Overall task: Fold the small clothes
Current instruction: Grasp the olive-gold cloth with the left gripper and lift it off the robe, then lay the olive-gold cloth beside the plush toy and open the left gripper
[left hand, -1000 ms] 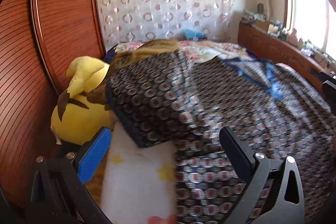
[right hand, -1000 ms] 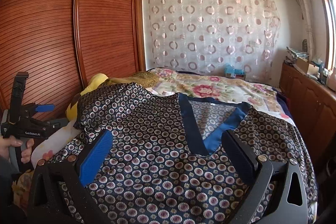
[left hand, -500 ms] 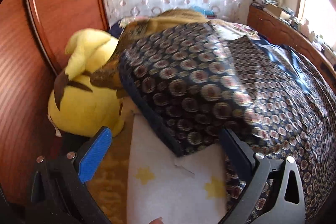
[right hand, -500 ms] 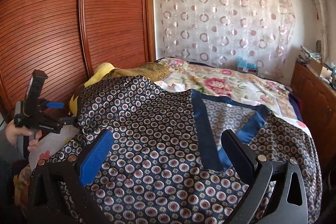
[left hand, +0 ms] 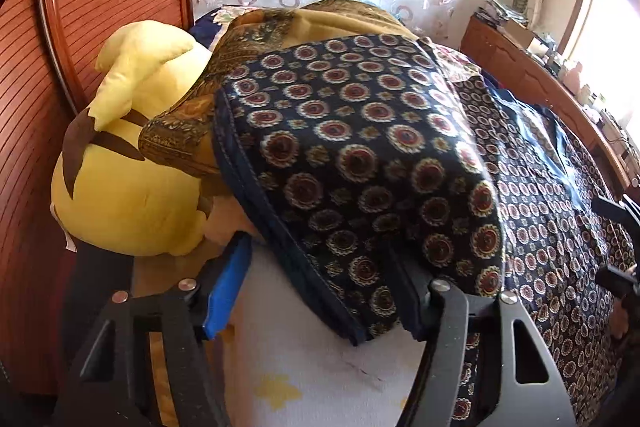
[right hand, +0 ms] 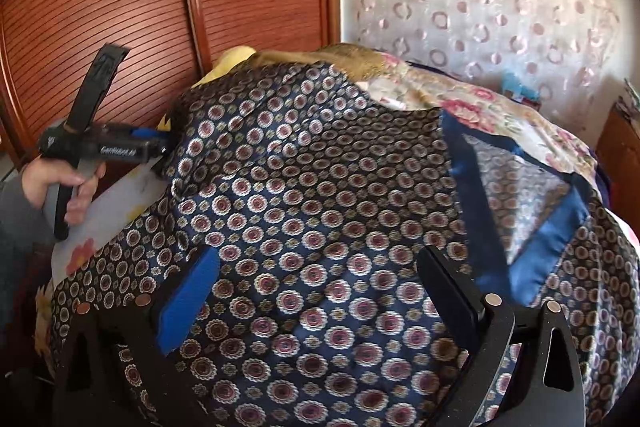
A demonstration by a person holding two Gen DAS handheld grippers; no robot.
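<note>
Spread across the bed: a dark navy satin garment patterned with round medallions (right hand: pixel 320 211), blue-banded V neckline (right hand: pixel 516 211) facing up toward the right. Sleeve end (left hand: pixel 360 167) draped over a yellow plush toy (left hand: pixel 128 187) and a mustard paisley cloth (left hand: pixel 188 123) by the ribbed reddish wooden wardrobe (right hand: pixel 120 7), so raised rather than flat. Left gripper (left hand: pixel 316 291) straddling that sleeve's hemmed edge above a white star-printed sheet (left hand: pixel 312 367); jaws just been closing, hem between them, pads apparently not yet pressing. Likely aiming to take the sleeve and fold it inward. Right gripper (right hand: pixel 316 295) hovering over the garment's body, jaws wide apart, nothing pinched, probably poised to steady the cloth. A hand (right hand: pixel 60 187) on the left tool's handle.
</note>
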